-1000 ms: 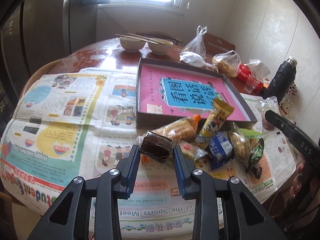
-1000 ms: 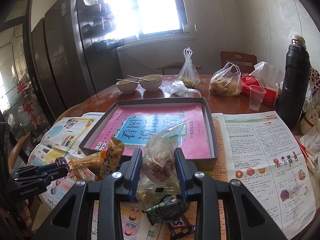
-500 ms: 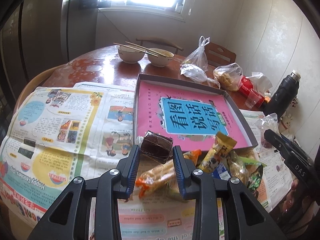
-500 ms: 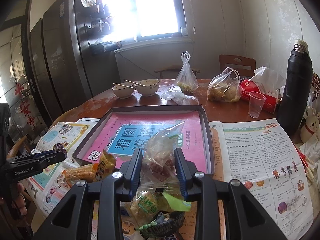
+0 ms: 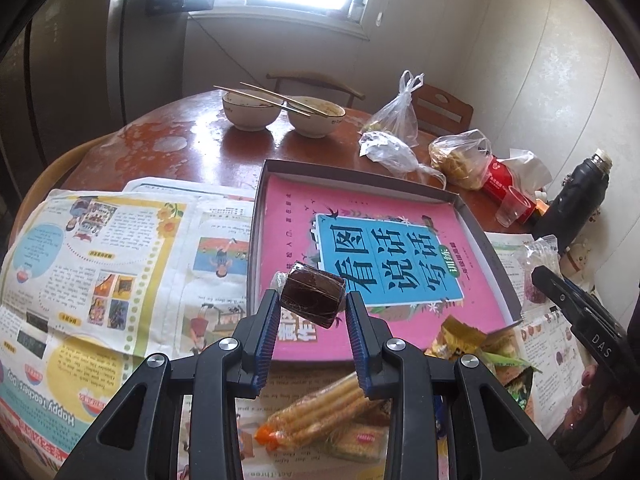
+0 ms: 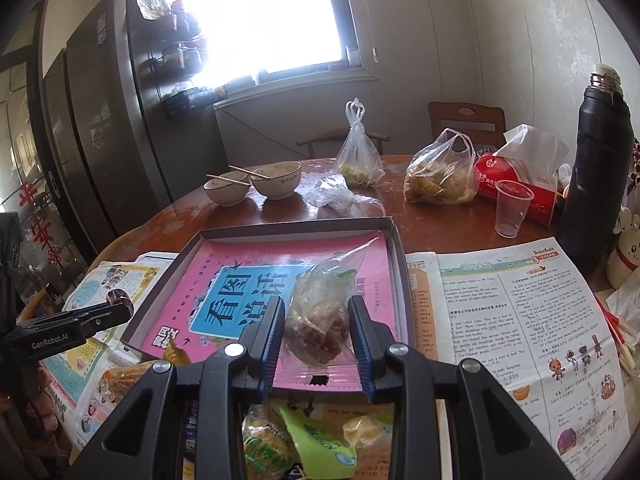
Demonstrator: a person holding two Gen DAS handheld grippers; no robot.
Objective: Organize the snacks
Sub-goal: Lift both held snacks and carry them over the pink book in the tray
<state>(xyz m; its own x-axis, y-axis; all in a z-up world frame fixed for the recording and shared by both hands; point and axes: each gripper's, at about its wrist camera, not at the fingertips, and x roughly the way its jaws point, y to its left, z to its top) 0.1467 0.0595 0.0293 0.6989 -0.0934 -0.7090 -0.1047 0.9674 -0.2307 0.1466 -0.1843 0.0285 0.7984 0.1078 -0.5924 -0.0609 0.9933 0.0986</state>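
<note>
My left gripper (image 5: 313,305) is shut on a dark brown wrapped snack (image 5: 312,294), held above the near left corner of the shallow grey box (image 5: 360,176), whose floor is a pink and blue book. In the right wrist view, my right gripper (image 6: 316,314) is shut on a clear bag of reddish pieces (image 6: 324,280) over the near edge of the box (image 6: 296,226). Loose snack packets (image 5: 320,412) lie on newspaper just in front of the box, below both grippers. The green packet (image 6: 312,436) lies under the right one.
Newspapers (image 5: 100,248) cover the near table on both sides of the box. Behind it stand two bowls with chopsticks (image 5: 280,108), tied plastic bags (image 6: 440,176), a red tissue box (image 6: 516,184), a clear cup (image 6: 512,208) and a black flask (image 6: 596,160). Chairs stand beyond the table.
Both grippers have moved forward from over the snack pile to over the near edge of the box, each still holding its snack. The pile has slipped below the fingers.
</note>
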